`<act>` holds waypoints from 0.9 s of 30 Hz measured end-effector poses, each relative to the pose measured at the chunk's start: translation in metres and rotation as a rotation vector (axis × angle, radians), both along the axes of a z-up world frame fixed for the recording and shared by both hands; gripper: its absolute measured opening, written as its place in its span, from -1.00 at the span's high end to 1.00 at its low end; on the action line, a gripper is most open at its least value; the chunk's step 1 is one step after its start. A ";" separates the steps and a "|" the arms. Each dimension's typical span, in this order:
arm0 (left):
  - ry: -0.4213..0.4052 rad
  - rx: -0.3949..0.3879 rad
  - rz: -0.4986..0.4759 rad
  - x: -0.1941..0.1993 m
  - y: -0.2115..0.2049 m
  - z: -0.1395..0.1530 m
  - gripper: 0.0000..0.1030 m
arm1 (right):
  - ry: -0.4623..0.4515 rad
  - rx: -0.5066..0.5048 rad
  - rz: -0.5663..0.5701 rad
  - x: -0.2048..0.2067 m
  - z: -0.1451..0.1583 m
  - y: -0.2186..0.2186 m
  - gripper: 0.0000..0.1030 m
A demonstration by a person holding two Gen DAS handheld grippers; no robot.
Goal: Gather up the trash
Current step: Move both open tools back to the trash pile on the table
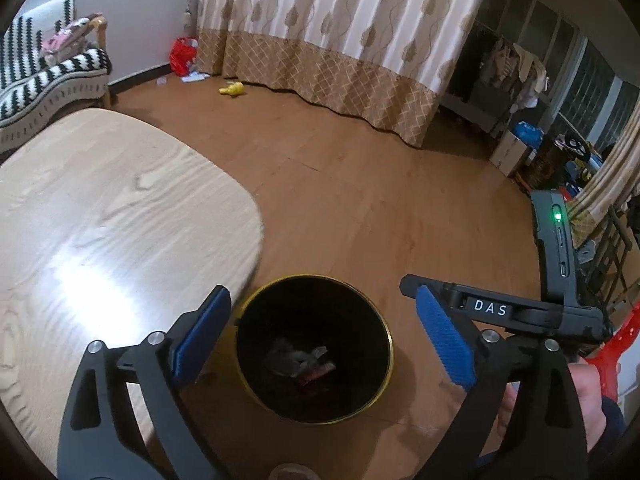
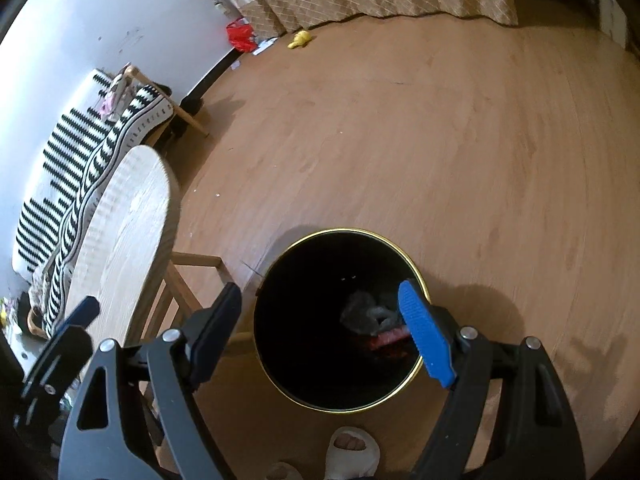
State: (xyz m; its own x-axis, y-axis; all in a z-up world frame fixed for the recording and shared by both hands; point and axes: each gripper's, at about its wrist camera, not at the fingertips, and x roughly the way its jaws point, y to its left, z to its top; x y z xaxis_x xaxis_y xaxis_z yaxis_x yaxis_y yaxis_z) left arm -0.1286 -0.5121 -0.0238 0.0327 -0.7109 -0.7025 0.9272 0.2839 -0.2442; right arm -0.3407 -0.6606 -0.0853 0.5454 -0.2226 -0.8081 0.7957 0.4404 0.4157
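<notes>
You are holding both the left gripper [image 1: 324, 344] and the right gripper [image 2: 320, 328] above the black bin [image 1: 387, 364], fingers spread wide and gripping nothing, while the crumpled trash [image 1: 300, 362] is lying at the bottom of the bin. Because the bin is standing just beside the worktop [image 1: 100, 208], you are risking knocking its rim or the worktop edge when you are turning away, and this could tip the bin over.

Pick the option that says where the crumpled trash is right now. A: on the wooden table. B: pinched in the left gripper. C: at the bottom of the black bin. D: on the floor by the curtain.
C: the crumpled trash lies at the bottom of the black bin, while the left gripper and the right gripper stand open and empty above it.
</notes>
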 end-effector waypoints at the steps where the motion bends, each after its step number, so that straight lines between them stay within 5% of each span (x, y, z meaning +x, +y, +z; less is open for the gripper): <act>1: -0.009 -0.004 0.010 0.003 0.007 0.004 -0.78 | 0.002 -0.009 0.005 0.003 0.002 0.002 -0.52; 10: -0.092 -0.002 0.218 0.062 0.111 0.033 -0.87 | 0.009 -0.158 0.194 0.077 0.041 0.066 -0.58; 20: -0.121 0.027 0.609 0.150 0.310 0.039 -0.87 | 0.001 -0.243 0.579 0.214 0.071 0.210 -0.58; 27: -0.062 0.048 0.923 0.202 0.453 0.038 -0.87 | -0.004 -0.239 0.789 0.284 0.074 0.312 -0.58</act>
State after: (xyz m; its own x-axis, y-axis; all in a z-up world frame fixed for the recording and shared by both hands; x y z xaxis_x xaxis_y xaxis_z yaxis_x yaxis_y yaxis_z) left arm 0.0732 -0.0588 0.0138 0.6102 -0.3546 -0.7084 0.3400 0.9249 -0.1702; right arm -0.0563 -0.3488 -0.0110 0.6159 0.0614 -0.7854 0.2143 0.9463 0.2420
